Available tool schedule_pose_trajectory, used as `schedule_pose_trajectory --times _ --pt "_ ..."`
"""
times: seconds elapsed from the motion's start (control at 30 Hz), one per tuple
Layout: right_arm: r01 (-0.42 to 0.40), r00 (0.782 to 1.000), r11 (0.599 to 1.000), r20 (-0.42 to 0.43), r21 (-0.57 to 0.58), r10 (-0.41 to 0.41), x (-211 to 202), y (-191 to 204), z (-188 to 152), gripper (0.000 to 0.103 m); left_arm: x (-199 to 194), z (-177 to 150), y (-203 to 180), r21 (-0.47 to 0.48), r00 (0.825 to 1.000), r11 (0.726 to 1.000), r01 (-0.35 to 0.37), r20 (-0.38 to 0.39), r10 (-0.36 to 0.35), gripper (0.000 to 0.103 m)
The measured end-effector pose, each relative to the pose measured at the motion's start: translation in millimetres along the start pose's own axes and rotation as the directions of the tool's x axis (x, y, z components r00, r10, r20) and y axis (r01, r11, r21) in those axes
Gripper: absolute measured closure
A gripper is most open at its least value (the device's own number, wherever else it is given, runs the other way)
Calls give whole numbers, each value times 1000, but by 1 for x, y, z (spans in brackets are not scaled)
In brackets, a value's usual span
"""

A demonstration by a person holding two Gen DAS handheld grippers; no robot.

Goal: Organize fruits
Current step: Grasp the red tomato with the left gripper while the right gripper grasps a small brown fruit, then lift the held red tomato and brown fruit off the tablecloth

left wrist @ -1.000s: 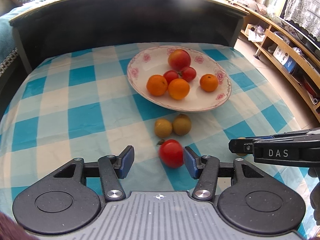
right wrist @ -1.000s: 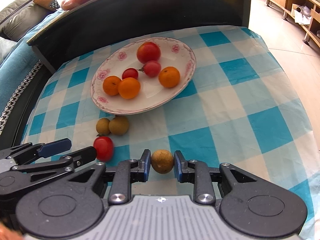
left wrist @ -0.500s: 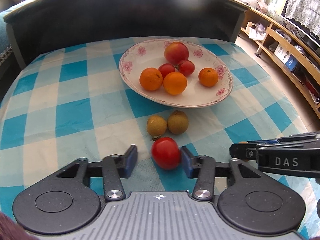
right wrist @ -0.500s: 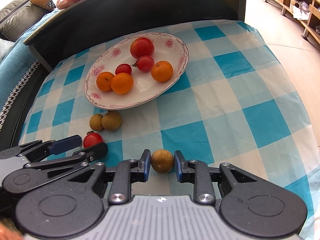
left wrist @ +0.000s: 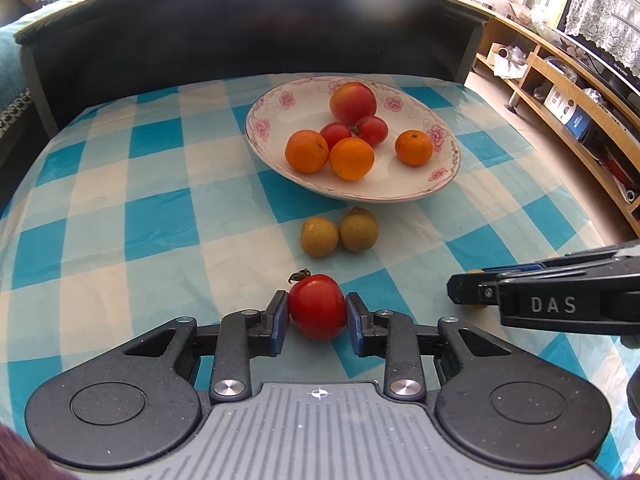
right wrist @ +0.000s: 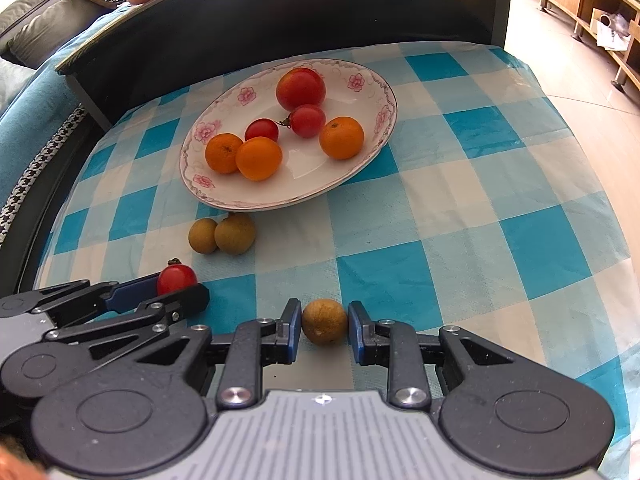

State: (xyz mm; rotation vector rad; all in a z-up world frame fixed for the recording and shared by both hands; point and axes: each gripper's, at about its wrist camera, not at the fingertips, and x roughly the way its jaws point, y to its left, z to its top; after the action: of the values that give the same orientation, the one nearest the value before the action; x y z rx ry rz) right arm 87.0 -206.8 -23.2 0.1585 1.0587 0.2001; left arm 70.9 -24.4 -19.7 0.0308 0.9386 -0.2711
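Left wrist view: small brown round fruit [left wrist: 475, 304] mostly hidden behind the black right gripper [left wrist: 464, 300], only slivers show. Right wrist view: small red tomato [right wrist: 176, 278] half covered by the black left gripper [right wrist: 160, 292], so pad contact can't be read there. Pile of red and pink items on the dark raised ledge [left wrist: 248, 20] is blurred and cut by the top edge. Wooden shelf unit's [left wrist: 560, 92] contents too small to tell.

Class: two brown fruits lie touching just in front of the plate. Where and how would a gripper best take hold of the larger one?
Grip the larger brown fruit across its round middle, coming from above, with one finger on the plate side and one on the near side. The smaller brown fruit touches its side, so a side-to-side pinch is probably blocked.
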Motion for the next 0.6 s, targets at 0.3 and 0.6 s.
schedule_pose_trajectory --times 0.3,0.6 --pt "0 1000 998 -2 -56 0 -6 11 -7 72 -5 -9 -3 13 1000 1000 -2 -21 2 65" --pt "15 1000 996 -4 -83 -15 -13 19 -18 72 -5 -15 -3 16 1000 1000 -3 -27 3 64"
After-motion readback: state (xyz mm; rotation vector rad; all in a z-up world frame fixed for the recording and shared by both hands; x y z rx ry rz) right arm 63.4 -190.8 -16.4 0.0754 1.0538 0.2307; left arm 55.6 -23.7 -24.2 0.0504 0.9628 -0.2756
